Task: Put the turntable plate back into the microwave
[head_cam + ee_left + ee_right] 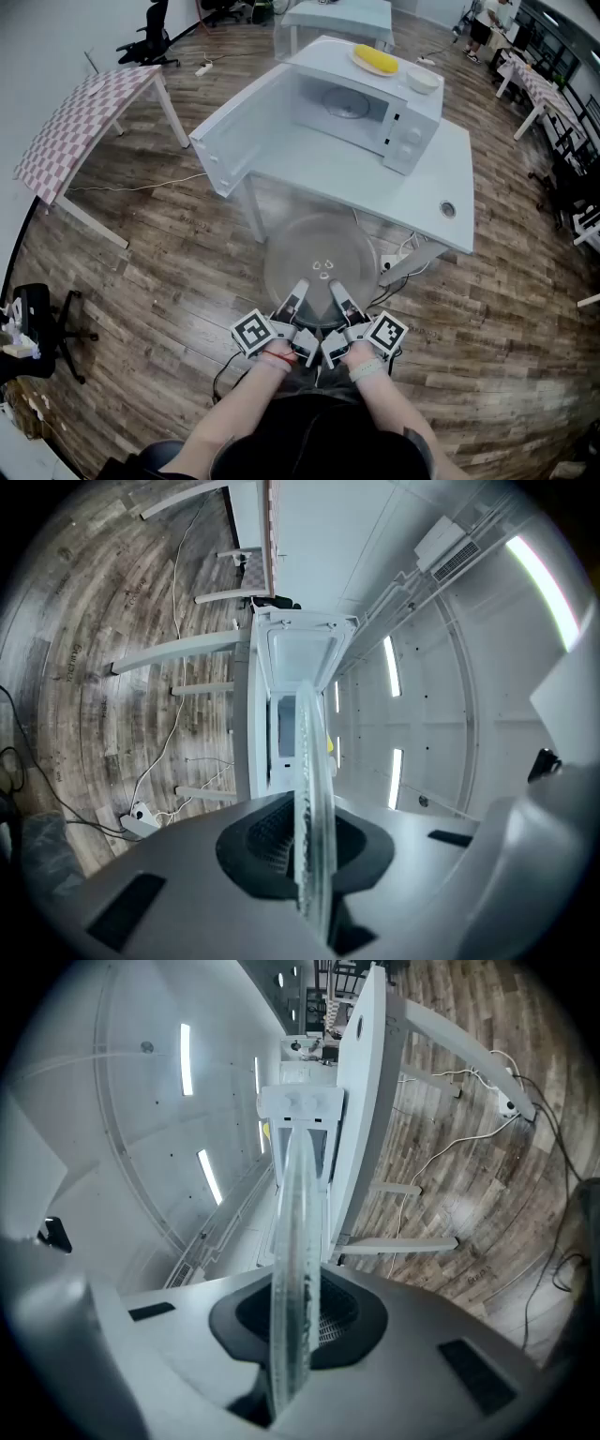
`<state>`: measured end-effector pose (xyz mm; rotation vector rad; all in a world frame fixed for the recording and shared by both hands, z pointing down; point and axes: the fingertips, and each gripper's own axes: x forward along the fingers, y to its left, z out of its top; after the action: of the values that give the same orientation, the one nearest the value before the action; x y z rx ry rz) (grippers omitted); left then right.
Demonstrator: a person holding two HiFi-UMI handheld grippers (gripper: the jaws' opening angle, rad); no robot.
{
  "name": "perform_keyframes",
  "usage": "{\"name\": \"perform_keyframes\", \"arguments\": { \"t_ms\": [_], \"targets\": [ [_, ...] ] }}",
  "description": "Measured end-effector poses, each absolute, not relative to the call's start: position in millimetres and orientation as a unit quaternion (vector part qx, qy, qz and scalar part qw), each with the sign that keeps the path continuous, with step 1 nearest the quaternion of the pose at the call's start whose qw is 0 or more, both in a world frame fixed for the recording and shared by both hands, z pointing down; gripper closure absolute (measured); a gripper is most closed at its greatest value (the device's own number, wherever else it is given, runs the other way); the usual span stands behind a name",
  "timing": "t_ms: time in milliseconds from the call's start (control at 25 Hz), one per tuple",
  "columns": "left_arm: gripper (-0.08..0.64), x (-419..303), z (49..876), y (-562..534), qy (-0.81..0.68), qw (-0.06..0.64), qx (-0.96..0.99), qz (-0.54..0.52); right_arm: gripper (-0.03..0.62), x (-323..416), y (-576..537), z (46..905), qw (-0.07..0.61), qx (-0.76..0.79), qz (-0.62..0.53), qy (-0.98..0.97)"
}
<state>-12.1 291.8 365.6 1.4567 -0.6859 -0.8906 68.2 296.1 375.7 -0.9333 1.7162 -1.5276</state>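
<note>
Glass turntable plate (pixel 319 261) is hanging in the air above the wood floor (pixel 159 272), just in front of the white table (pixel 448 169). Left gripper (pixel 296 292) and right gripper (pixel 339 294) are both clamping its near rim, side by side. Microwave (pixel 361 105) is sitting on the table, door (pixel 236 131) standing open.

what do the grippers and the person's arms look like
Both the left gripper and right gripper have grey bodies, black ribbed pads and a white cube with black square markers. An orange band circles the left wrist, a pale band the right.
</note>
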Motion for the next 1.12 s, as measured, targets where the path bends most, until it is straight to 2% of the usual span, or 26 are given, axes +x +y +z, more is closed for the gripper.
{"name": "perform_keyframes", "arguments": {
  "t_ms": [760,1120],
  "targets": [
    [0.531,-26,383,246,-0.332,0.599,0.636,-0.355,0.552,56,249,382,0.329,-0.345,-0.593,0.649],
    [0.531,-18,387,205,-0.315,0.616,0.616,-0.376,0.552,61,210,395,0.319,-0.357,-0.602,0.639]
  ]
}}
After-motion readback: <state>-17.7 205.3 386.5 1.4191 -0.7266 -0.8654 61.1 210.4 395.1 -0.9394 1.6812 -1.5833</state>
